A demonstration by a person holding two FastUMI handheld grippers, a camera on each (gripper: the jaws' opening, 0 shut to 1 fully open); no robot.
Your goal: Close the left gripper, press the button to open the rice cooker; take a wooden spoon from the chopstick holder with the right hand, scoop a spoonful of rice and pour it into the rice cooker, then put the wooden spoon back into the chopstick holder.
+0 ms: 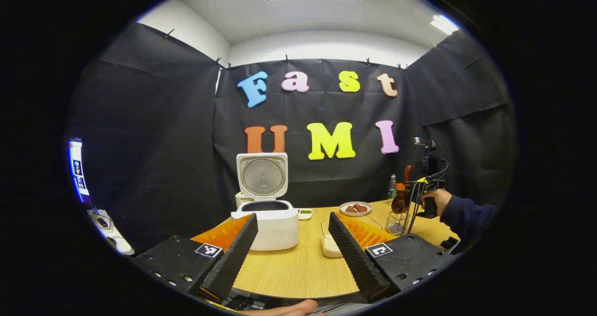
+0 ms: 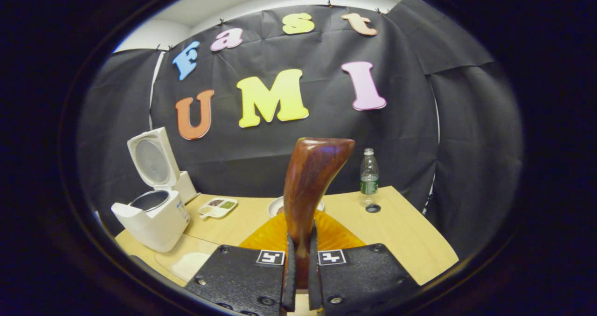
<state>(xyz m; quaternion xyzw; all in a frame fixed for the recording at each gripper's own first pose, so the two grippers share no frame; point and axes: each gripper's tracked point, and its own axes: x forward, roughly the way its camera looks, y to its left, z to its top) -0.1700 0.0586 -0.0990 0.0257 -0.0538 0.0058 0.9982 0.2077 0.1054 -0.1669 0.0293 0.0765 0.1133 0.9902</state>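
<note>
Holding spoon [image 2: 311, 185] upright in right claw [image 2: 298, 269], fingers clamped on its handle, over holder [image 1: 397, 222] | cooker [image 1: 268, 213] lid up on tabletop [image 1: 298, 269] | left claw [image 1: 291, 250] wide open, empty | next: lift straight clear, then dip bowl into rice tub [image 1: 331, 246]

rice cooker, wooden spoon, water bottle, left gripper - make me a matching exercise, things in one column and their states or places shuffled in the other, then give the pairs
Things:
1. rice cooker
2. wooden spoon
3. water bottle
4. left gripper

States or places:
A. clamped between the right gripper's fingers
B. standing upright at the table's far edge, by the wall
C. lid raised, pot exposed
D. jaws apart, holding nothing

Pairs: 1-C, 2-A, 3-B, 4-D
</note>
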